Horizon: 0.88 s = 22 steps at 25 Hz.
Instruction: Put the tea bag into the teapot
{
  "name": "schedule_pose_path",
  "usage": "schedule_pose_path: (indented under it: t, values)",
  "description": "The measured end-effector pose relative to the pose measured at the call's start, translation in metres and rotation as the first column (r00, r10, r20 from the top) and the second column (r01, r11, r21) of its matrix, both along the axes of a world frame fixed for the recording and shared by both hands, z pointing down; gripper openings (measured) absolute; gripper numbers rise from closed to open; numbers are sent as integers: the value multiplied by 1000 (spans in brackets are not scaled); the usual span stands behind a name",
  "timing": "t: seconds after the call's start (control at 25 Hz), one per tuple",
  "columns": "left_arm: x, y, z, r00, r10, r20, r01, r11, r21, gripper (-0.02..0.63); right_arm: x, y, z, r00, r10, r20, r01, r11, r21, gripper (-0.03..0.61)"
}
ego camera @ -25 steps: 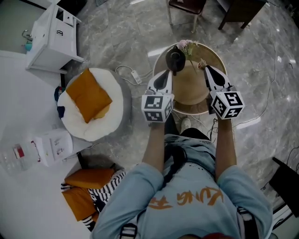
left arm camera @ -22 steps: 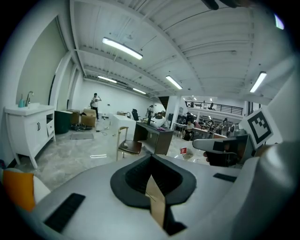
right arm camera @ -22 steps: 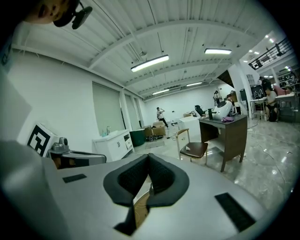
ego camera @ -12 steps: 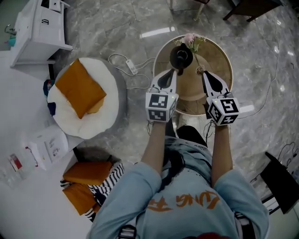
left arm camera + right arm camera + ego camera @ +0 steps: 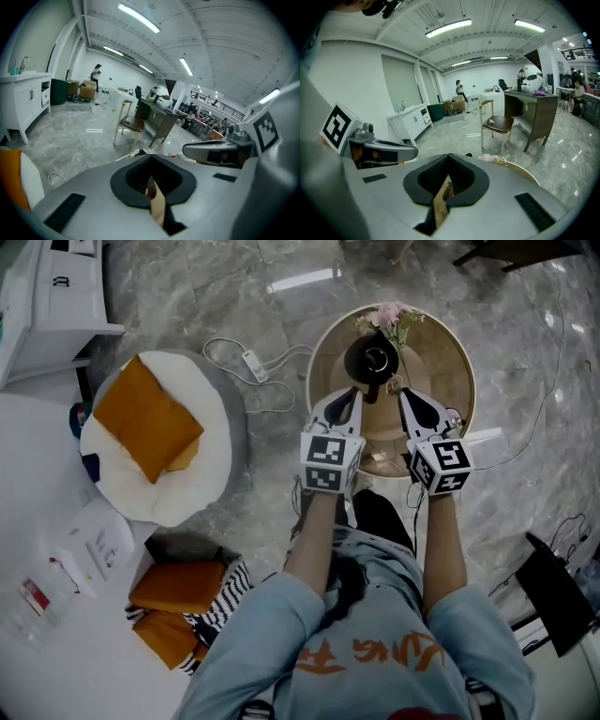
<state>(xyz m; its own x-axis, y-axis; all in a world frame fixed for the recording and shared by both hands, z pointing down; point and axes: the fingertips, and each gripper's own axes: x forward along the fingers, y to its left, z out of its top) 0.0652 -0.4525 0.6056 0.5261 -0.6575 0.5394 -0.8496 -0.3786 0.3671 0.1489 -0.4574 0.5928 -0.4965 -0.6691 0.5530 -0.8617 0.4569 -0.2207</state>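
A black teapot [image 5: 372, 360] stands on the round wooden table [image 5: 445, 381], just in front of pink flowers [image 5: 389, 315]. A small pale item [image 5: 397, 384] lies by the teapot's near right side; it is too small to tell whether it is the tea bag. My left gripper [image 5: 354, 393] points at the teapot's near left side and its jaws meet with nothing between them [image 5: 151, 157]. My right gripper [image 5: 405, 395] sits a little to the right, tip close to the pale item, also shut and empty [image 5: 449, 157]. The teapot is hidden in both gripper views.
A white round pouf [image 5: 220, 451] with an orange cushion [image 5: 145, 418] stands left of the table. A power strip with cable [image 5: 251, 362] lies on the marble floor between them. A wooden chair [image 5: 497, 124] and a dark desk [image 5: 534, 112] stand beyond the table.
The two grippers have drawn closer together in front of the teapot. The head view has shifted, so the table and teapot sit lower and more to the right in it.
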Motion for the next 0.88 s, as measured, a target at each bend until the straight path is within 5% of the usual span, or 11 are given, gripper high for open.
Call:
schedule_pose_path:
  t: [0.88]
  values:
    - [1,-52,74,996,83,-22,-85,993,-78,25,-13,-73,104,996,10,-87,-21,992,-128,12]
